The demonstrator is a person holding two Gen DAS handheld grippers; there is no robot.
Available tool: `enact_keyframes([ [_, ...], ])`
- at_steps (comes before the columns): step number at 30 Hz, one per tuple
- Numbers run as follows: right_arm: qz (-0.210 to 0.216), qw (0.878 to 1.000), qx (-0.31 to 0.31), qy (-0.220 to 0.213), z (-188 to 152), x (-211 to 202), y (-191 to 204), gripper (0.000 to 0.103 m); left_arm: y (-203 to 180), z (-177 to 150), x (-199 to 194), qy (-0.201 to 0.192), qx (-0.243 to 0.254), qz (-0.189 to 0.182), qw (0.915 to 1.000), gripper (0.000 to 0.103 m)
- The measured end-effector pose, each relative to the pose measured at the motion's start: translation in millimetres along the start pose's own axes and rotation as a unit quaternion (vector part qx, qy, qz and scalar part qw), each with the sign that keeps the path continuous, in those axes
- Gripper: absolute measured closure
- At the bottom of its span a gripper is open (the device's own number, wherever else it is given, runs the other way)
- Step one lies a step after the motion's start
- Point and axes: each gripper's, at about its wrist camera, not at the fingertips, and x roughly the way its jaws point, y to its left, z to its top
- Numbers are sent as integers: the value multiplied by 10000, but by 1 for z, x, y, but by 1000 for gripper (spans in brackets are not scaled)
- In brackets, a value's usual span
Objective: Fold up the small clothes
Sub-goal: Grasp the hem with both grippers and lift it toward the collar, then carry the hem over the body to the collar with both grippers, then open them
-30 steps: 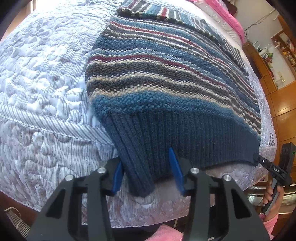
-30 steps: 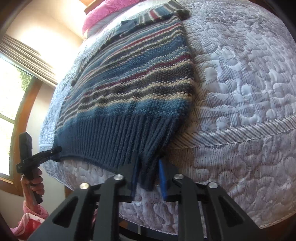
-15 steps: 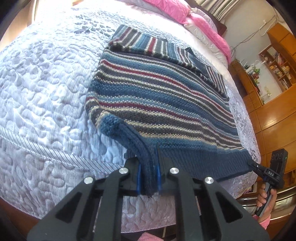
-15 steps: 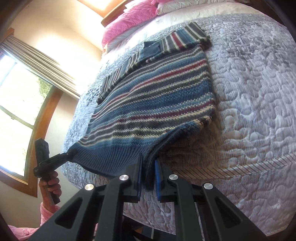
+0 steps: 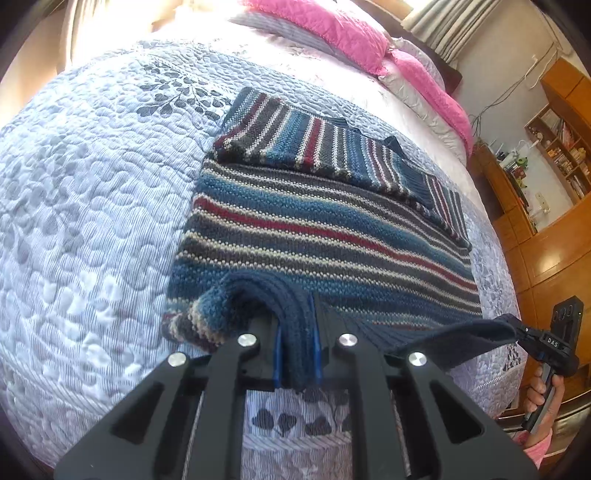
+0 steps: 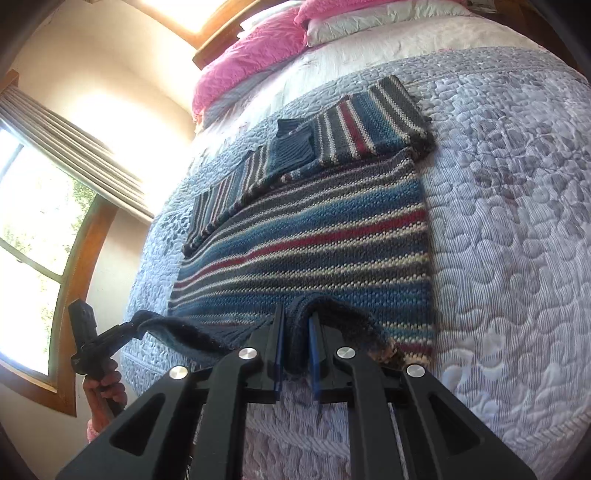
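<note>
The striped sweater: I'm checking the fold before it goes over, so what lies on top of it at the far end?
Its two sleeves lie folded across the sweater, dark cuffs meeting mid-chest. The collar beneath is covered.

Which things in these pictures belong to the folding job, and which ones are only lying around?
Belongs to the job:
- striped sweater, sleeves folded across its top
- left hand-held gripper, shut on the hem
- right hand-held gripper, shut on the hem
- quilted bedspread under the sweater

Just lying about:
- pink pillows
- wooden shelves
- window
</note>
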Motion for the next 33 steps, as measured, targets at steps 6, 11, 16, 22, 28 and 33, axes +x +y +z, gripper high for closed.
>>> enact_keyframes([
  [6,-130,9993,223,253,38,44,-23,92,6,32,50,187,-101,130,9997,92],
  [11,-228,9976,376,530,57,80,-42,92,21,49,96,503,-340,142,9981,91],
  [16,-199,9971,272,684,62,92,-48,90,23,53,107,601,-298,120,9977,88],
  [22,-512,9979,-244,303,63,56,-37,38,35,59,74,480,-613,-372,9963,43],
  [28,-469,9961,-708,226,66,29,-29,38,38,71,39,-57,-43,157,9999,30],
  [33,-412,9925,-1101,338,65,39,-12,38,20,80,67,311,888,160,9954,28],
])
